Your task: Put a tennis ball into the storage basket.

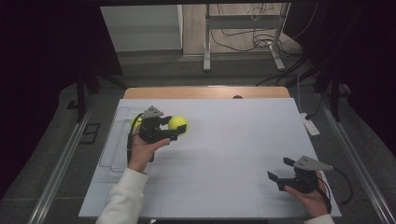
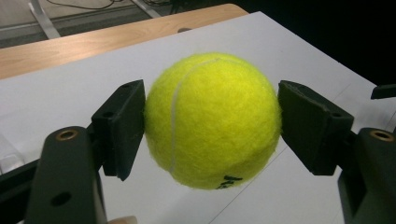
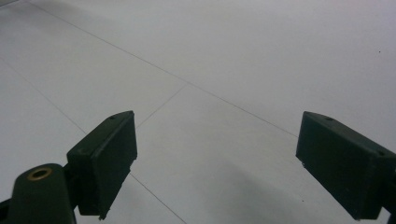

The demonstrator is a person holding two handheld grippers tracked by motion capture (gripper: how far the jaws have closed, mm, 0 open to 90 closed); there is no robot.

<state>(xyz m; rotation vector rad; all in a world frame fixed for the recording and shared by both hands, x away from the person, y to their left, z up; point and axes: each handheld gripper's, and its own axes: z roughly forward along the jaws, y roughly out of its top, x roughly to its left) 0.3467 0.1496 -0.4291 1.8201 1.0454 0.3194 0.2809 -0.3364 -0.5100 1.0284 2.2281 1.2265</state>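
A: Nearest, low on the right: right gripper [image 1: 281,171] in a hand [image 1: 312,199], just above the white table [image 1: 224,154]; 2 black jaws spread wide, nothing between them; plain white top with thin lines under them in the right gripper view.

B: And on the left?

A: White sleeve [image 1: 120,198] coming up from the bottom; left hand [image 1: 142,150] around the left gripper [image 1: 180,125]; grey 3-cornered plate [image 1: 152,112] on top.

B: Holding anything?

A: Yes; pinching a yellow tennis ball [image 2: 212,119]; 1 jaw pressed on each side; ball lifted a little off the table in the left gripper view; black letters low on the ball, too cut off to read.

B: Beside that?

A: Clear tray [image 1: 113,140] at the left edge of the table, just beside the hand; hard to tell what sits in it.

B: Farther back?

A: Strip of wood [image 1: 205,92] at the far end of the table; then grey floor, metal legs [image 1: 206,44] and loose cables [image 1: 243,39]; dark on both sides.
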